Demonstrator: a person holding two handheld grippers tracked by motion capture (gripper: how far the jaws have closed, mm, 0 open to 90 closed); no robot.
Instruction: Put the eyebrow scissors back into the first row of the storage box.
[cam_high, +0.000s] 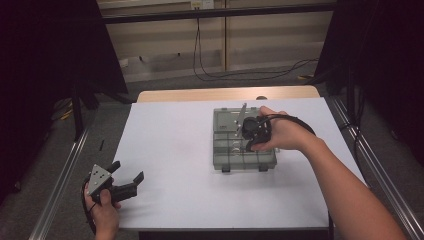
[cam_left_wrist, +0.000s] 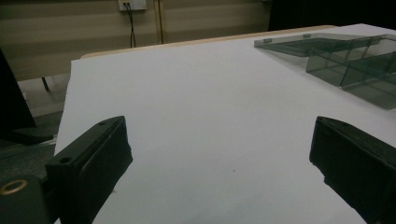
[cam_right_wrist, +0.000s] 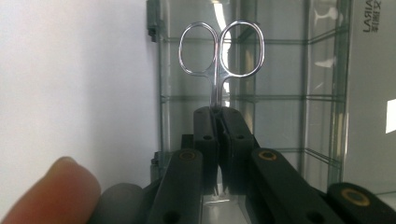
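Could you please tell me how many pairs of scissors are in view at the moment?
1: the small steel scissors are clamped by the blades in the right gripper above the clear compartment box. Others could be hidden in the box's compartments.

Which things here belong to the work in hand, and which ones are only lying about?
In the job:
- right gripper, shut on the small scissors
- clear compartment box, below the scissors

Not in the job:
- left gripper, open, holding nothing
- cables on the floor behind the table

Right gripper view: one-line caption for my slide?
Right gripper shut on small steel scissors, handles outward, above a clear compartment box.
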